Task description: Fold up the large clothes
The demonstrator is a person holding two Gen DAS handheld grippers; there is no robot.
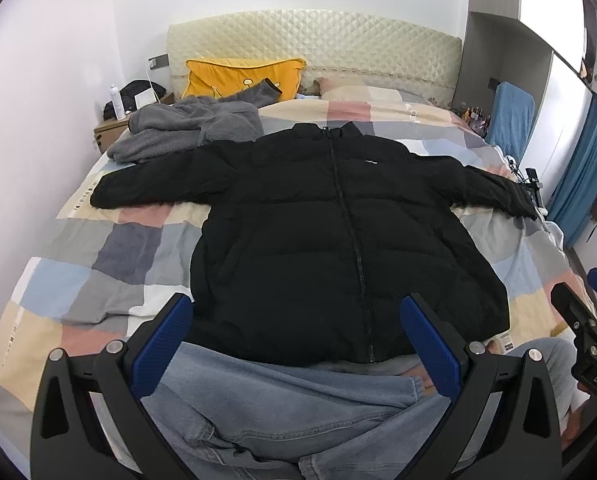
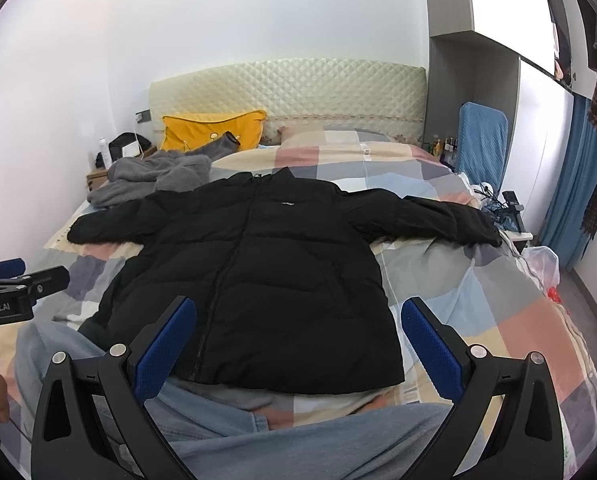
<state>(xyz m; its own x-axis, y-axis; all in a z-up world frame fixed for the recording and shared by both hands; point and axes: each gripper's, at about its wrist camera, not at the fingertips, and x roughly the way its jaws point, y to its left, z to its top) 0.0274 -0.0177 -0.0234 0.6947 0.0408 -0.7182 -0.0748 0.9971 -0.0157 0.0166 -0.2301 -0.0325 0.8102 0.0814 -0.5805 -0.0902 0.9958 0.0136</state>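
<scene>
Black puffer jacket (image 1: 330, 232): lying face up across the middle of the frame on the checked bedcover, zip closed, collar pointing toward the headboard, both sleeves stretching straight out to left and right, small white logo showing on the chest, hem lying nearest the camera.

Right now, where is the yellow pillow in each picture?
Left wrist view: the yellow pillow leans against the headboard, upper left of centre, behind the grey fleece.
Right wrist view: the yellow pillow is again upper left, against the headboard, a bit lower in the picture.
Shared landmark: the black jacket spread flat on the bed; the pillow sits beyond its left sleeve.
</scene>
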